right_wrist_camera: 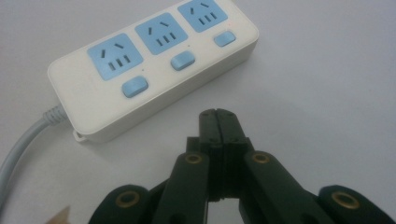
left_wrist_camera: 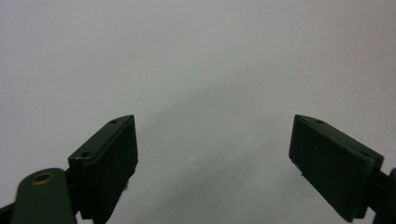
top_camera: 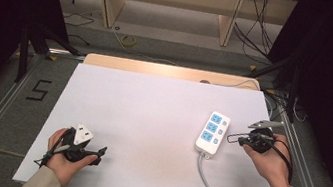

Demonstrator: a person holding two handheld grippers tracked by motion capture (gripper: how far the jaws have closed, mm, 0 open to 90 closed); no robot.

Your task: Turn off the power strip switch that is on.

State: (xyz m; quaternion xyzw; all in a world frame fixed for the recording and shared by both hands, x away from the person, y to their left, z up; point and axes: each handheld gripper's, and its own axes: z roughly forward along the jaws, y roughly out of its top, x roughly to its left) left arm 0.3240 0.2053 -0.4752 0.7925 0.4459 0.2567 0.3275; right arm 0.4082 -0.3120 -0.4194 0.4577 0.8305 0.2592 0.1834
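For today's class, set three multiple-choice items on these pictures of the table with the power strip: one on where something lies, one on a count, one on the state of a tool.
1. Where does the power strip lie on the table?
A. beside the left tool
B. beside the right tool
C. at the far left corner

2. How many blue sockets does the strip have?
A. two
B. three
C. five

3. How do the two tools stand?
A. left tool open, right tool shut
B. both open
C. left shut, right open

Key: 1 B, the high view shows it just left of the right hand; 2 B, the right gripper view shows three; 3 A, left jaws stand wide apart, right jaws meet.
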